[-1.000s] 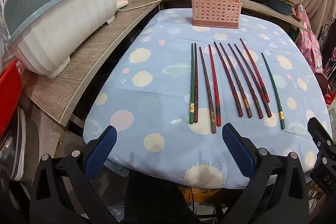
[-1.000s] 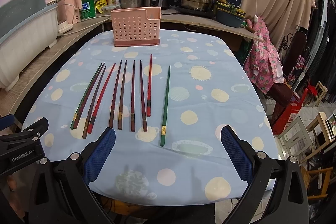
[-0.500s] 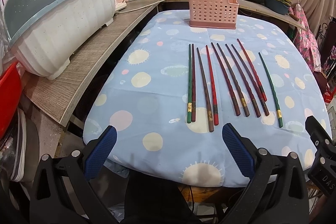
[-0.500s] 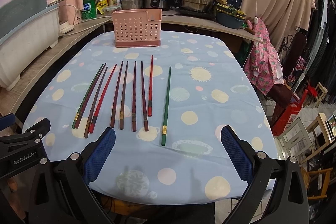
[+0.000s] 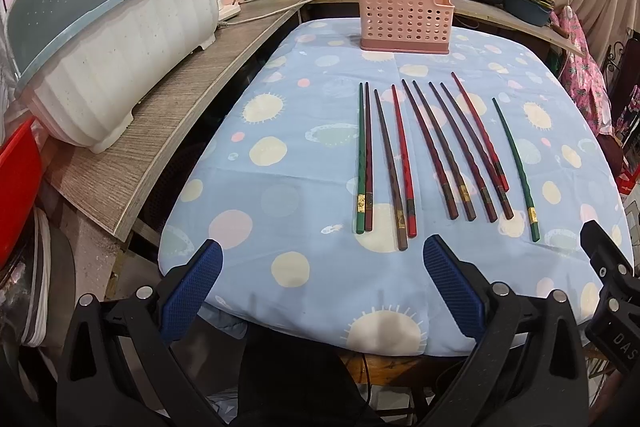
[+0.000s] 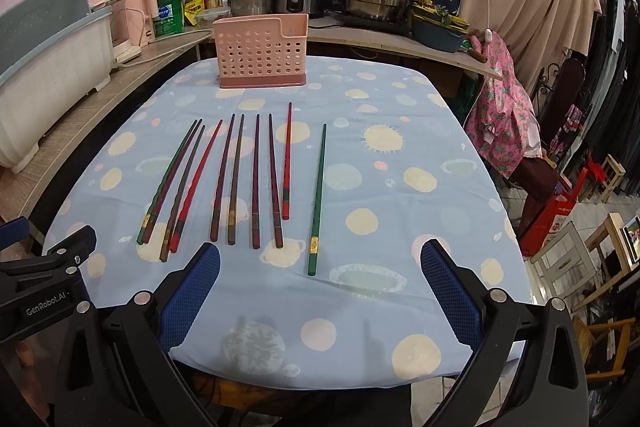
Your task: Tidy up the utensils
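Both views have crept slightly nearer the chopsticks [image 5: 424, 159] lying loose on the tabletop [image 6: 400, 211]. Your left tool [image 5: 320, 291] and right tool [image 6: 320, 293] gape wide, empty. Light, stiff, slippery sticks; pinch the thick banded ends, then carry to the pink holder [image 6: 262, 51].

The inside of the pink perforated plastic utensil holder [image 6: 262, 51] is hidden behind its front wall; labels on the bottles and green tub [image 6: 169, 15] at the counter's back are too small to read; the white ribbed dish rack [image 5: 108, 55] is cut off at the left edge.
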A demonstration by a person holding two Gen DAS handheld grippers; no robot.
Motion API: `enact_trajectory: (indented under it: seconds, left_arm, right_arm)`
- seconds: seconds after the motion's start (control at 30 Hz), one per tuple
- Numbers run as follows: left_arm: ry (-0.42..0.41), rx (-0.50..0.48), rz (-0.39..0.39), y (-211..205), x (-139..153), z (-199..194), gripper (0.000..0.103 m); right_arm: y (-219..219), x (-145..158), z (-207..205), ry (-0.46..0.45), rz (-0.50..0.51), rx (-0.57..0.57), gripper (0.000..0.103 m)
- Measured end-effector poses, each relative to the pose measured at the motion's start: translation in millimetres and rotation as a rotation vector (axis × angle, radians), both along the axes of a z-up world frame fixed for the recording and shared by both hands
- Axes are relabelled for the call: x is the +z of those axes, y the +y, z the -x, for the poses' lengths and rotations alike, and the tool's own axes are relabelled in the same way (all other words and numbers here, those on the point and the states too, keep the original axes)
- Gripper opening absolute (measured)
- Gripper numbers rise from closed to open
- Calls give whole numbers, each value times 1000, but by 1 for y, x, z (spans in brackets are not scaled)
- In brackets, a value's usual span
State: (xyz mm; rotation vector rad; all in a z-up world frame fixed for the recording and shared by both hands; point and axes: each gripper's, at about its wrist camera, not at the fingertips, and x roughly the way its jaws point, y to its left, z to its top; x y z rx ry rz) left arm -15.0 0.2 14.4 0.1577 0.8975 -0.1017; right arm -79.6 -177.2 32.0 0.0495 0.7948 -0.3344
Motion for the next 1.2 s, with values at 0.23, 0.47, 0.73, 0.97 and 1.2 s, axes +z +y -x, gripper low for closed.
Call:
enact_trajectory:
  seconds: [0.23, 0.47, 0.73, 0.97, 1.2]
  left_arm:
    - [4, -1, 1, 1, -1, -1, 96]
    - [4, -2, -1, 0, -2, 0, 96]
    - [2, 3, 6, 1, -2, 0, 96]
    - [24, 9, 39, 7, -5, -6, 96]
    - [42, 39, 27, 18, -26, -35, 96]
  right_arm:
    - [-3, -2, -1, 6, -9, -1, 96]
    - [-3, -2, -1, 6, -8, -1, 96]
    - [-3, -2, 0, 3, -11, -3, 96]
    - [-7, -4, -1, 10, -22, -7, 96]
    - [-27, -22, -13, 51, -59, -26, 96]
